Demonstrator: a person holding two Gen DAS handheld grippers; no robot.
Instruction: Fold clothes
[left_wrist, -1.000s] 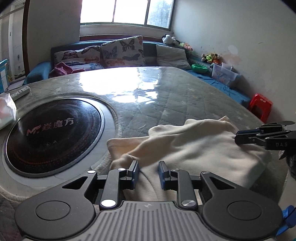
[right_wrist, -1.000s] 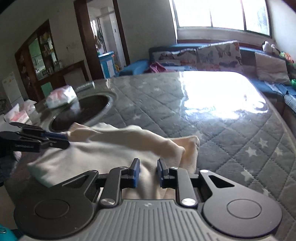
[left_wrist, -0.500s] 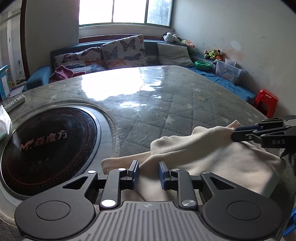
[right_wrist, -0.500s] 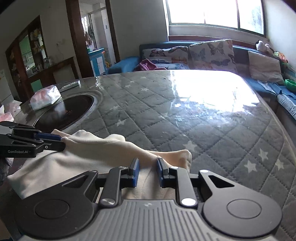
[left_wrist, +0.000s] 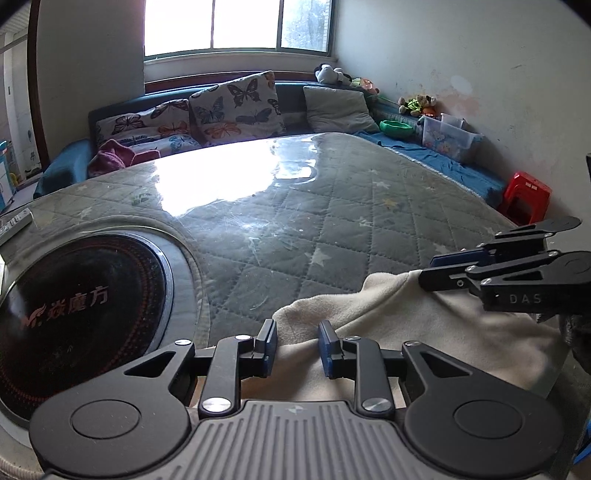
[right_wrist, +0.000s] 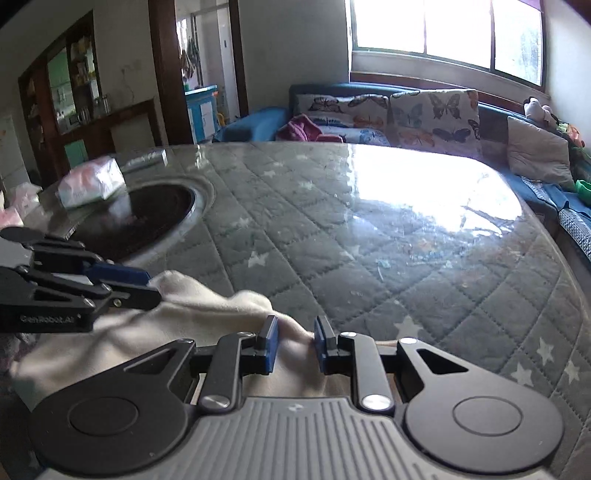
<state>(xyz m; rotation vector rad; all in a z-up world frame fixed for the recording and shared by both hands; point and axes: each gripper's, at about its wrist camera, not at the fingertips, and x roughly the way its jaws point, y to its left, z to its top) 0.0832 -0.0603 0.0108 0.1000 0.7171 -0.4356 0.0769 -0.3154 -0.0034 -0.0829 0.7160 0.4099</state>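
Note:
A cream garment lies bunched at the near edge of the quilted table. My left gripper is shut on a fold at its left end, with cloth filling the gap between the blue pads. In the right wrist view that gripper comes in from the left and pinches the garment. My right gripper is shut on the other end, cloth between its pads. It also shows in the left wrist view as the right gripper, clamped on the cloth's edge.
A round black induction cooktop is set into the table at the left, with a tissue pack and a remote beside it. A sofa with butterfly cushions runs behind the table. A red stool stands at the right.
Both grippers have pulled back toward the near table edge with the garment, dragging it off the cooktop rim. More bare quilted table now shows ahead of it.

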